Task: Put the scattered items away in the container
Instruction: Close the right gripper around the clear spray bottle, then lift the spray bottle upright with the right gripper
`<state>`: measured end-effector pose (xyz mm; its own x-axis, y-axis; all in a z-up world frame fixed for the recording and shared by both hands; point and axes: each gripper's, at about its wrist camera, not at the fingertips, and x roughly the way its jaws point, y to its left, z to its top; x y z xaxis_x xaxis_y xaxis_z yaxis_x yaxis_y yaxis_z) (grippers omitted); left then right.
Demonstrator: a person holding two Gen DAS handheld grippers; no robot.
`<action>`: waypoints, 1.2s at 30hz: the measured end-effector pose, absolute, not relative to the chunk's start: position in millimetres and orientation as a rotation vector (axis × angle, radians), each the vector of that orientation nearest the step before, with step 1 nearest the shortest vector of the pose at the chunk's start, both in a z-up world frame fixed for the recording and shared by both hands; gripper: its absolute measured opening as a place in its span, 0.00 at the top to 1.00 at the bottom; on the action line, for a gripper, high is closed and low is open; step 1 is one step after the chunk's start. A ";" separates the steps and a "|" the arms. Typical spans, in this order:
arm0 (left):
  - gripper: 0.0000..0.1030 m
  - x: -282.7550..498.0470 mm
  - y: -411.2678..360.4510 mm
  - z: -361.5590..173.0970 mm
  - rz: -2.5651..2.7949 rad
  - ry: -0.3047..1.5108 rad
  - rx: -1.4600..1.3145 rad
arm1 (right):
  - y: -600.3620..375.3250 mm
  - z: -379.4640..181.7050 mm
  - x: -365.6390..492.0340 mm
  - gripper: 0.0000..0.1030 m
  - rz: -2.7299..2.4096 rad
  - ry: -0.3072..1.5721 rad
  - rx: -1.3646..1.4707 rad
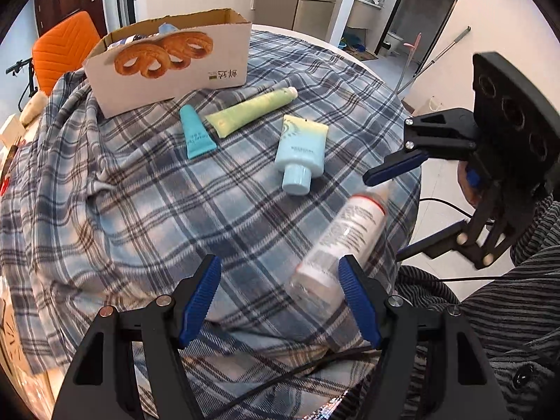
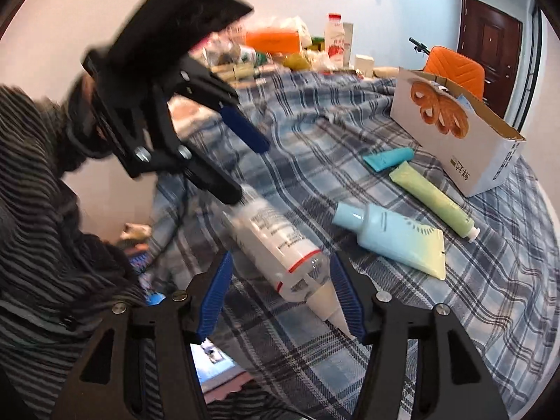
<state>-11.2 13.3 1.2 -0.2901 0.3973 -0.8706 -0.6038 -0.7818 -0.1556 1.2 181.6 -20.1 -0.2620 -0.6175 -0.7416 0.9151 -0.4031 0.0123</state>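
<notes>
- Four items lie loose on the plaid-covered counter (image 1: 147, 210): white bottle (image 2: 280, 245), pale blue tube (image 1: 301, 150), green tube (image 1: 252, 110), teal tube (image 1: 196, 136).
- White bottle: rigid plastic, smooth, likely slippery; looks light. Best hold is across the straight barrel, not the tapered nozzle.
- Right claw (image 2: 280, 294): jaws wide apart, gripping nothing. Bottle lies between its pads, nozzle toward the right pad; contact unclear.
- Left claw (image 1: 280, 301): spread wide, nothing held. Bottle base sits just inside its right pad; motion blur there.
- Tubes are soft and squashy, well ahead of both claws.
- Cardboard box (image 1: 168, 66) stands beyond the tubes, open-topped, something already inside.
</notes>
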 end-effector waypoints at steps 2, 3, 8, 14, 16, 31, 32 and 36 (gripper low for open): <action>0.30 -12.2 13.3 1.1 2.101 0.267 -1.338 | 179.8 -22.4 -2.1 0.45 -1.855 0.520 0.833; 0.30 -12.5 13.4 1.1 2.101 0.266 -1.337 | 179.5 -23.1 -5.6 0.45 -1.850 0.501 0.848; 0.30 -18.5 17.7 -0.2 2.101 0.278 -1.328 | 174.8 -28.9 -20.2 0.45 -1.839 0.451 0.901; 0.26 -28.7 23.9 -5.5 2.123 0.296 -1.328 | 167.6 -31.6 -34.2 0.46 -1.835 0.397 0.950; 0.26 -31.4 25.4 -6.4 2.131 0.308 -1.327 | 165.3 -29.8 -34.9 0.48 -1.842 0.408 0.945; 0.26 -46.2 28.7 -7.6 2.232 0.328 -1.318 | 164.1 -26.2 -51.2 0.55 -1.946 0.407 0.937; 0.26 -48.9 28.0 -7.3 2.242 0.326 -1.317 | 165.0 -25.4 -53.1 0.55 -1.955 0.402 0.937; 0.25 -60.3 23.9 -5.1 2.275 0.293 -1.320 | 168.5 -19.6 -61.0 0.56 -1.995 0.379 0.929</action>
<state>-60.3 23.9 -5.1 -0.4119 0.3048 -0.8587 -0.5124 -0.8567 -0.0583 -61.0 168.5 -19.6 -0.3352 -0.5907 -0.7339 0.8189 -0.5679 0.0830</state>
